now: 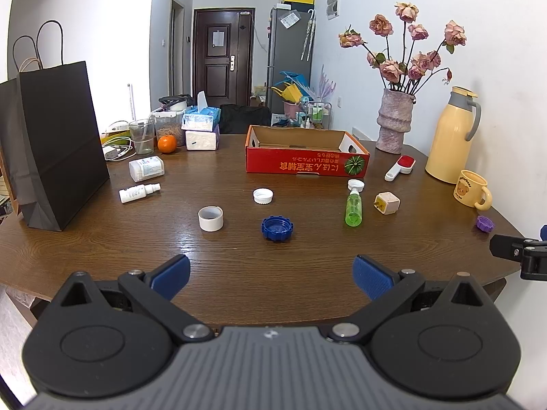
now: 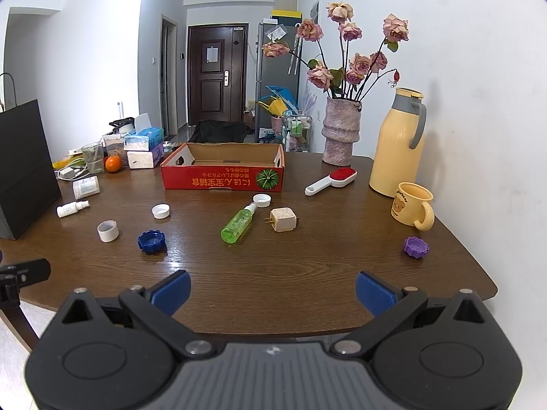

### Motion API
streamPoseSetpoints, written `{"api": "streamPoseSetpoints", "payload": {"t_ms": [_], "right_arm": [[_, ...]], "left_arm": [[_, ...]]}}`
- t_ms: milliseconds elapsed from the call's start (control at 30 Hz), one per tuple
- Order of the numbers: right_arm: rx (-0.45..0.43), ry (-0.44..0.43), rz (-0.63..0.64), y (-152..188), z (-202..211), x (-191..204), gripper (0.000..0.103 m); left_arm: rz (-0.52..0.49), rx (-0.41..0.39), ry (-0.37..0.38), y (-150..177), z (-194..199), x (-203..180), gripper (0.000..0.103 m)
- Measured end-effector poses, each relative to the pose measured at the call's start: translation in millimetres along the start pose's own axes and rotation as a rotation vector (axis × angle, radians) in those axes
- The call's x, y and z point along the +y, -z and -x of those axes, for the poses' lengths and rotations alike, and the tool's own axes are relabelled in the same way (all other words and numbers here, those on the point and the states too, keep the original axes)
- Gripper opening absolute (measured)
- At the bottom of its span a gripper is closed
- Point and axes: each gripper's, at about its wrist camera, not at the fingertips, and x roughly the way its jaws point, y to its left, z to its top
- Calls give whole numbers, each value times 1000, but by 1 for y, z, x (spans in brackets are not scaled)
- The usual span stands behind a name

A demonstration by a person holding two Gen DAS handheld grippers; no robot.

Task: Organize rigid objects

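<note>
Wooden table (image 1: 239, 259): red box (image 1: 304, 164), blue cap (image 1: 277, 228), tape roll (image 1: 210, 218).

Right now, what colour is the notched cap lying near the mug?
Purple. The notched cap shows best in the right wrist view, on the table right of the yellow bear mug.

The desk (image 1: 239, 246) is dark wood grain with a glossy sheen near its middle. The red box (image 1: 306, 164) is printed cardboard, plain brown inside. The green bottle (image 1: 354, 209) is clear, shiny plastic; the blue cap (image 1: 277, 228) is ridged plastic. The far-right vase (image 1: 394, 122) looks rough and stony.
</note>
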Motion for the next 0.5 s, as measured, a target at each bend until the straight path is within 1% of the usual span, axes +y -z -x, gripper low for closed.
{"api": "streamPoseSetpoints", "payload": {"t_ms": [200,500], "right_arm": [[-8,-1,2,-2,-5,0,103],[3,-22,5,-9,-30,0,103]], "left_arm": [[7,2,-8,-3,-3,1,103],[33,0,-18,-15,-24,9,103]]}}
